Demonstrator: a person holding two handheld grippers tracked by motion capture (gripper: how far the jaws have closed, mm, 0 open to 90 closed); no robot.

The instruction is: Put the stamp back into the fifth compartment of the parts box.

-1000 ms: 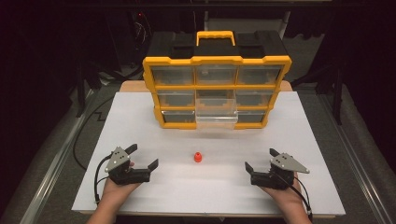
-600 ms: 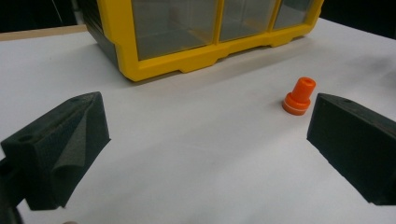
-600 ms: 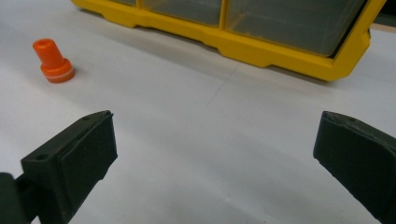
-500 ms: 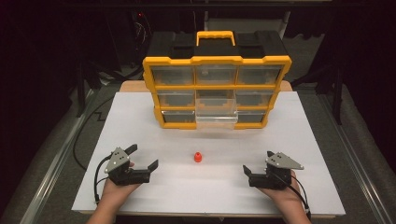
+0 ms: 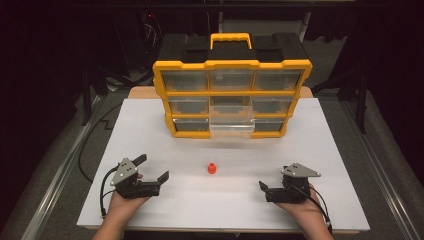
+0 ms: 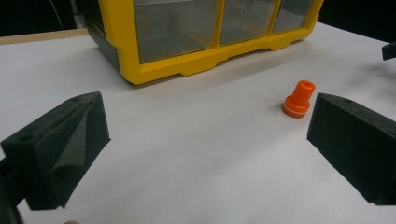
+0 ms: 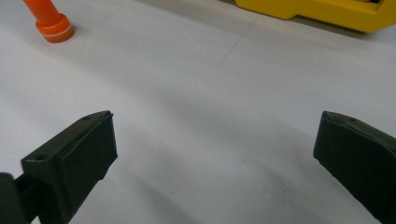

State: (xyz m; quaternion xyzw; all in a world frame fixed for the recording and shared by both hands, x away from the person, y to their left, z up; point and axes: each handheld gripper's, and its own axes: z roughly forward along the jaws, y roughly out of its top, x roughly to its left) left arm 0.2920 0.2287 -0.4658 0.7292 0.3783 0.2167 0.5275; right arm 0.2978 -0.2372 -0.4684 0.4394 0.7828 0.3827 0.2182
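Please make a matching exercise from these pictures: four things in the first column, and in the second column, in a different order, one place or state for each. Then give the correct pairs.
Column 1
1. orange peg
2. yellow drawer organizer
3. bottom middle drawer
4. left gripper

Column 2
A. pulled partly out toward the person
B. jaws apart, holding nothing, near the table's front left
C. stands upright alone on the white table, between the two grippers
D. stands at the far side of the table, carry handle on top

Pairs: 1-C, 2-D, 3-A, 4-B
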